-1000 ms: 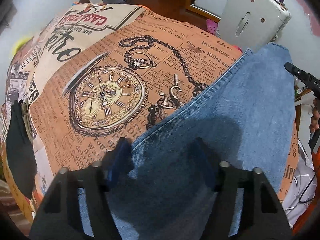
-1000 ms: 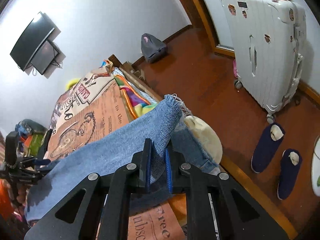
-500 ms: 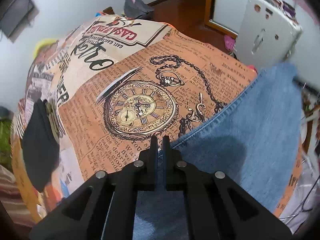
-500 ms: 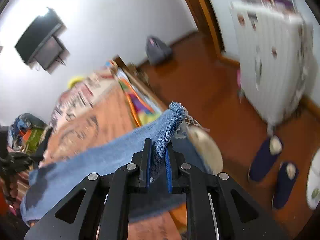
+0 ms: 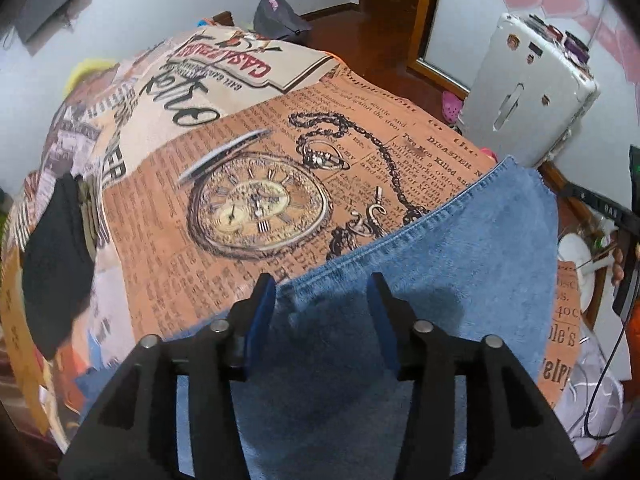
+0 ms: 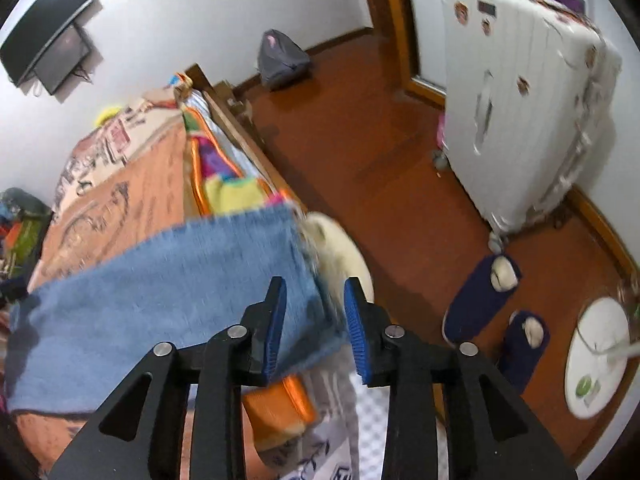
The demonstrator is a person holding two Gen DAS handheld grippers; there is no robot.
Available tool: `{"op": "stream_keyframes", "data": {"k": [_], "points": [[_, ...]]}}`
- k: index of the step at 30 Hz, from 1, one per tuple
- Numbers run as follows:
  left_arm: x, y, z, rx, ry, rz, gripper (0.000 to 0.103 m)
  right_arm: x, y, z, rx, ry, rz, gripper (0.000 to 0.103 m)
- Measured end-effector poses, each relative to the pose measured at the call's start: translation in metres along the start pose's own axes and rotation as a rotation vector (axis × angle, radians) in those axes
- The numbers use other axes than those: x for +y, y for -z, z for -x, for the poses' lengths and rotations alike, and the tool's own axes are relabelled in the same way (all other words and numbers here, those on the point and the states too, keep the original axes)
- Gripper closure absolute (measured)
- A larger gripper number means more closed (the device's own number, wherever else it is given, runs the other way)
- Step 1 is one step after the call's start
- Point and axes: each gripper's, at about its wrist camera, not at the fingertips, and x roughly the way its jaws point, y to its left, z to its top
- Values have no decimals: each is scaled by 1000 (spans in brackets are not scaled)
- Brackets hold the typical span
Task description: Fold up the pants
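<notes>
The blue denim pants lie flat across the bed's orange newspaper-print cover. My left gripper is open above the near end of the pants, its blue pads either side of the seamed edge, holding nothing. In the right wrist view the pants stretch left over the bed, their frayed hem end near the bed's right edge. My right gripper is open just above that hem end, holding nothing. The right gripper also shows at the far right of the left wrist view.
A black item lies at the bed's left side. A white suitcase stands by the wall, dark slippers and a white fan base sit on the red floor. A cream cushion sits beside the bed.
Both grippers have opened and let go of the pants. The raised hem end has dropped flat onto the bed. The left gripper had shut on the pants edge half a second ago.
</notes>
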Motion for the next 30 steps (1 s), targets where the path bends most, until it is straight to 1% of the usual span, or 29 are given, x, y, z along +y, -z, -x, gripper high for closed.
{"op": "stream_keyframes", "data": {"k": [1,2,4,6,10,13,17,18,19,20,21,22,23,26,30], "points": [[1,3,-1,3,0,10,54,3,-7,-5,-3,-25,18,66],[1,5,-2,6,-3,15,54,6,-11,-10,2,-38,29,57],[2,10,-4,12,-17,25,54,12,-16,-25,31,-84,54,52],[4,14,-4,13,-25,32,54,16,-16,-38,63,-114,69,52],[6,19,-2,9,-26,52,49,20,-10,-57,131,-128,98,51],[4,22,-4,5,-33,55,44,16,-9,-67,169,-164,74,51],[-4,24,-8,-11,-60,45,37,11,-12,-70,194,-200,50,52],[-5,24,-8,-14,-66,42,36,11,-12,-71,198,-218,47,54],[-7,25,-8,-17,-76,37,35,11,-13,-69,198,-233,50,65],[-8,25,-8,-20,-82,34,35,13,-14,-67,191,-205,64,74],[-8,24,-8,-20,-84,33,35,17,-14,-65,178,-166,93,81],[-7,24,-8,-19,-82,34,35,20,-14,-62,164,-151,110,87],[-6,24,-8,-17,-80,38,35,21,-13,-59,146,-139,121,89],[-8,25,-6,-16,-85,36,34,23,-14,-46,88,-113,128,91],[-8,26,2,-19,-91,37,34,28,-23,-23,-18,-89,146,92]]}}
